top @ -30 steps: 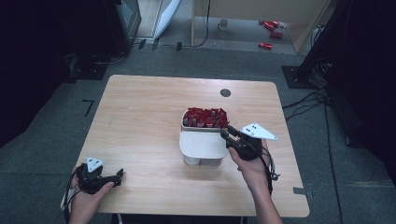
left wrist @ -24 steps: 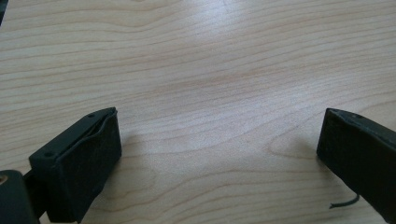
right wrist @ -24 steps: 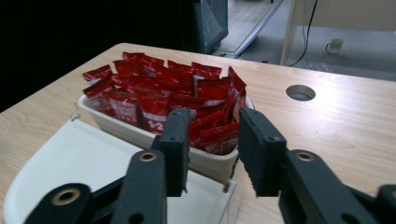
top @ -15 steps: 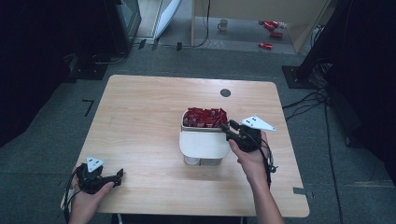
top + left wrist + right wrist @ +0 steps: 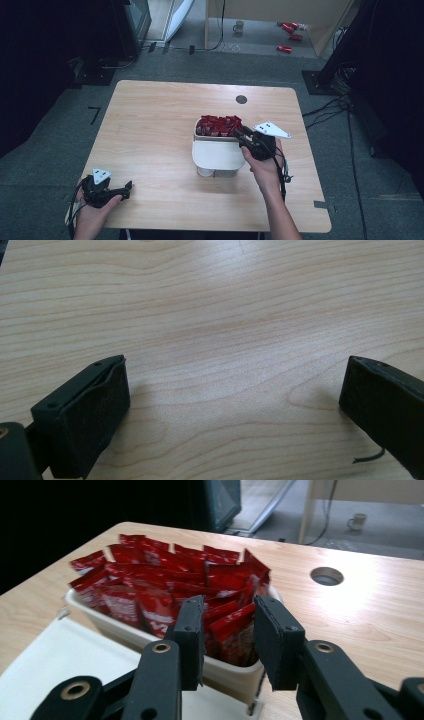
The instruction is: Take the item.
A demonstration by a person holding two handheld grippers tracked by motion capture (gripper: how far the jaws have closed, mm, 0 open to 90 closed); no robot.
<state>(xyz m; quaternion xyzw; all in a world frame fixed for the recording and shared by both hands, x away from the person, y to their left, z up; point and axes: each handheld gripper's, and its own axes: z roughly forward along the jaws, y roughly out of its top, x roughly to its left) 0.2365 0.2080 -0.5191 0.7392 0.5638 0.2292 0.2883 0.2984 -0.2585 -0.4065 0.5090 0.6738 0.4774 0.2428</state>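
Brimming with red packets (image 5: 165,587), the white tub (image 5: 202,136) faces the right gripper's (image 5: 227,630) part-spread, empty fingers (image 5: 192,630).

Left hand-held gripper (image 5: 125,188) held low at near left, jaws wide apart. Right hand-held gripper (image 5: 239,135) extended forward on outstretched forearm, jaws partly parted, just closing, gripping nothing.

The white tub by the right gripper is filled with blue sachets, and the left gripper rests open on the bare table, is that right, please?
Not quite: the sachets in the white tub are red, not blue, as the right gripper view shows. The rest holds: the tub sits by the right gripper, and the left gripper rests open on the bare table.
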